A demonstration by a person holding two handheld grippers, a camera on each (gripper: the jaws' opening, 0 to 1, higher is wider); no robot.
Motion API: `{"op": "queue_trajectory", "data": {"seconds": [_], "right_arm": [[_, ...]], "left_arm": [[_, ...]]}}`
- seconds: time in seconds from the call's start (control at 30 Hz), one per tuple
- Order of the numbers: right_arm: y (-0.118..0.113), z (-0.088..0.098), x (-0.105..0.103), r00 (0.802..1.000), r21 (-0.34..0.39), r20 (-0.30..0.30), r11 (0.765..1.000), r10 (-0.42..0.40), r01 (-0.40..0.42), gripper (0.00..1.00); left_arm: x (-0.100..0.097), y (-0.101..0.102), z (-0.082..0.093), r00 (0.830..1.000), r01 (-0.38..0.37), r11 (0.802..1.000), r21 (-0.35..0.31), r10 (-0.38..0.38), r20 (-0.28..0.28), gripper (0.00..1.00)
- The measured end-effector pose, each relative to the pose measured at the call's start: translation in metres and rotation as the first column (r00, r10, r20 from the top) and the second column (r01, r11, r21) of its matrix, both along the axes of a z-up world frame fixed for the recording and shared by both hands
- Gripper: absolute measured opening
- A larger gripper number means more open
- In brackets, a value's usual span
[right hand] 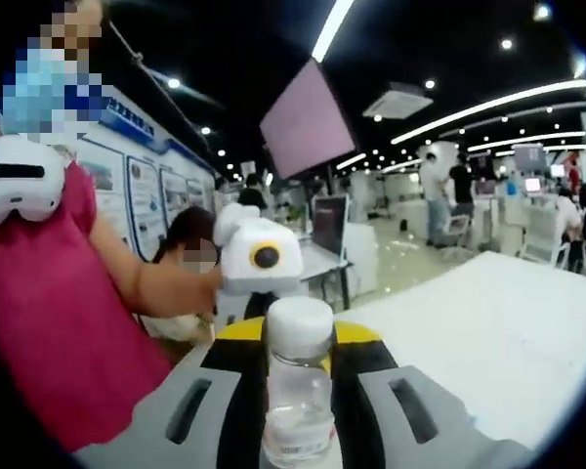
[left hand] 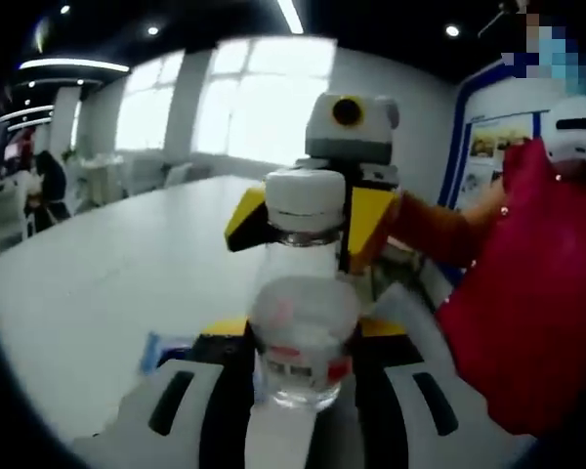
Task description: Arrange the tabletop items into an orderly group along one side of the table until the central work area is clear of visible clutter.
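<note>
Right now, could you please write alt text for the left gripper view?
A clear plastic bottle with a white cap stands between the left tongs over a white table. The right tongs grip its neck from behind, held by a person in red.

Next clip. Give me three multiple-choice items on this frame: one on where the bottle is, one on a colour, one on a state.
1. Where is the bottle?
A. Lying flat on the table
B. Between the jaws of the left claw, with the right claw at its neck
C. Standing on a chair

2. What colour is its cap?
A. Blue
B. White
C. Green

3. What state is the bottle in?
A. Closed, with the cap on
B. Open, with the cap off
C. Crushed flat

Answers:
1 B: the left gripper view shows it between that view's own jaws, with the other claw's yellow fingers at the neck.
2 B: the cap is white in both views.
3 A: the cap sits on the neck and the clear body keeps its shape.
</note>
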State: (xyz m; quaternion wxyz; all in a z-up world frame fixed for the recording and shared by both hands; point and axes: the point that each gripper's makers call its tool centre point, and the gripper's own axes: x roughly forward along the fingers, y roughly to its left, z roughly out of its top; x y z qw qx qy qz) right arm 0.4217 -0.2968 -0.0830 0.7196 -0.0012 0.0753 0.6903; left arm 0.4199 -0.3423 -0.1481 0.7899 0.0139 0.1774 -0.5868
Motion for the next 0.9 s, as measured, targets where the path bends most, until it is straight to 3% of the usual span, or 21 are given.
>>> {"op": "queue_trajectory", "data": {"seconds": [0.37,0.5,0.63,0.67,0.7,0.73,0.77,0.83,0.9], "right_arm": [[-0.005,0.01,0.016,0.997,0.017,0.016,0.997,-0.071,0.07,0.19],[-0.006,0.013,0.03,0.991,0.025,0.019,0.991,-0.134,0.134,0.19],[-0.007,0.014,0.043,0.977,0.022,0.03,0.978,-0.209,0.209,0.2],[-0.007,0.014,0.048,0.971,0.021,0.031,0.972,-0.236,0.235,0.2],[-0.007,0.014,0.051,0.966,0.02,0.039,0.967,-0.256,0.255,0.2],[-0.007,0.014,0.054,0.96,0.023,0.04,0.961,-0.277,0.276,0.2],[-0.008,0.014,0.059,0.951,0.023,0.041,0.952,-0.306,0.305,0.2],[-0.008,0.016,0.066,0.938,0.027,0.056,0.94,-0.342,0.341,0.2],[-0.007,0.018,0.07,0.928,0.034,0.061,0.93,-0.368,0.367,0.2]], "left_arm": [[0.012,0.002,0.008,0.998,-0.059,0.997,-0.049,0.059,0.006,0.38],[0.021,0.004,0.0,0.989,-0.143,0.99,-0.012,0.144,0.035,0.5],[0.038,0.009,0.007,0.957,-0.287,0.955,-0.071,0.29,0.027,0.52],[0.044,0.012,0.009,0.936,-0.348,0.934,-0.079,0.351,0.031,0.51],[0.051,0.015,0.008,0.913,-0.397,0.916,-0.055,0.4,0.079,0.49],[0.055,0.019,0.006,0.892,-0.442,0.896,-0.031,0.443,0.092,0.48],[0.057,0.018,0.007,0.881,-0.46,0.887,-0.039,0.461,0.102,0.5],[0.062,0.02,0.005,0.844,-0.527,0.849,-0.042,0.529,0.086,0.49],[0.063,0.016,0.003,0.836,-0.54,0.841,-0.036,0.541,0.088,0.47]]}}
